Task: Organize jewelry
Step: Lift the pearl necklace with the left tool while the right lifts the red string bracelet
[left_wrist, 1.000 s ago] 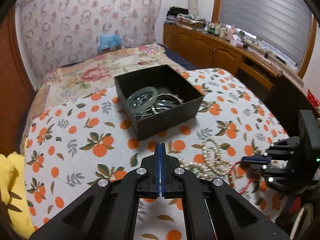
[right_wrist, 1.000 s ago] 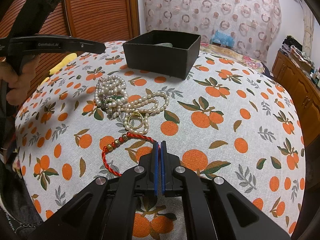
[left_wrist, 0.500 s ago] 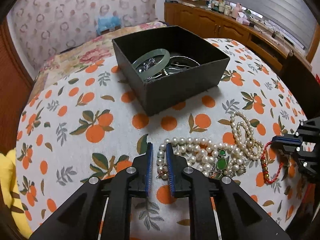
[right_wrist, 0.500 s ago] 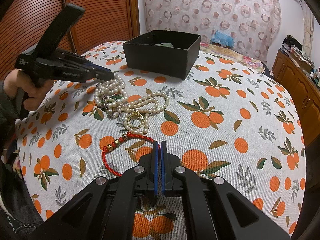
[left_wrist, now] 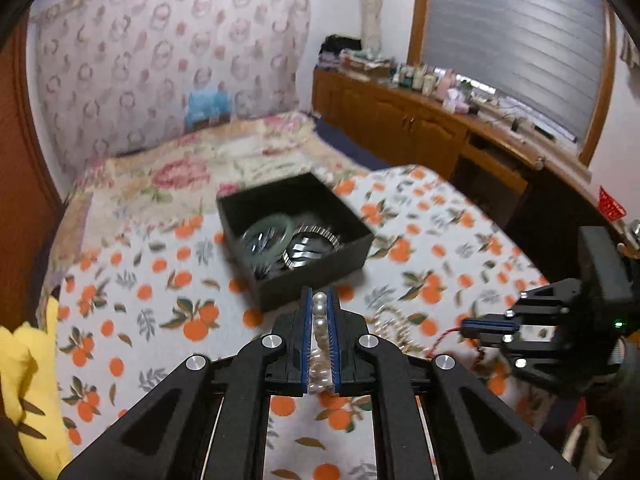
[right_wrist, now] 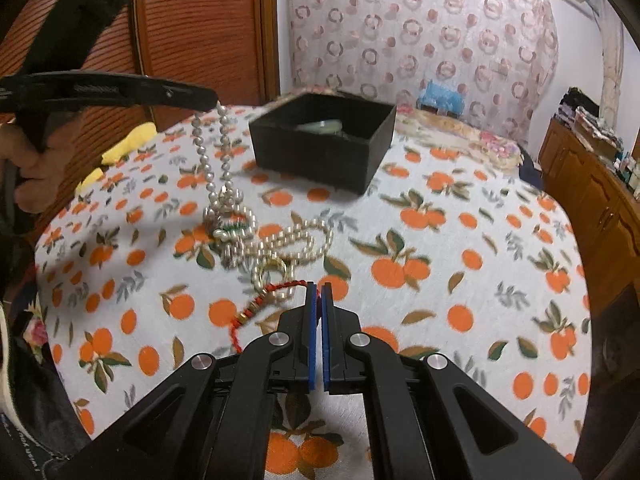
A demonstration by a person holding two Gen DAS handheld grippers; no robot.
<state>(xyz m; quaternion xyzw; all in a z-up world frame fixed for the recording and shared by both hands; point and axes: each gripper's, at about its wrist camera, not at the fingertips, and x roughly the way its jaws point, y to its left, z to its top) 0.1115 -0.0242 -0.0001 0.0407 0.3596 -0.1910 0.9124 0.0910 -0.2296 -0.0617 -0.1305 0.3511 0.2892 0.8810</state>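
My left gripper (left_wrist: 320, 300) is shut on a pearl necklace (left_wrist: 319, 328) and holds it lifted; in the right wrist view the left gripper (right_wrist: 212, 100) has the strand (right_wrist: 224, 160) hanging down to the pile on the cloth. A black box (left_wrist: 296, 236) (right_wrist: 324, 144) holds a green bangle (left_wrist: 266, 236) and metal bracelets. More pearls (right_wrist: 296, 240), a gold ring (right_wrist: 274, 270) and a red cord bracelet (right_wrist: 260, 304) lie on the cloth. My right gripper (right_wrist: 319, 286) is shut and empty, just right of the red cord; it also shows in the left wrist view (left_wrist: 464, 326).
The table has an orange-print cloth (right_wrist: 440, 260). A yellow cloth (left_wrist: 24, 380) lies at its left edge. A bed (left_wrist: 200, 160) is behind, and wooden cabinets (left_wrist: 420, 128) run along the right wall.
My left gripper closed on the pearl necklace and lifted it off the pile, pulling the strand up. The right gripper stayed shut and shifted slightly toward the red cord.
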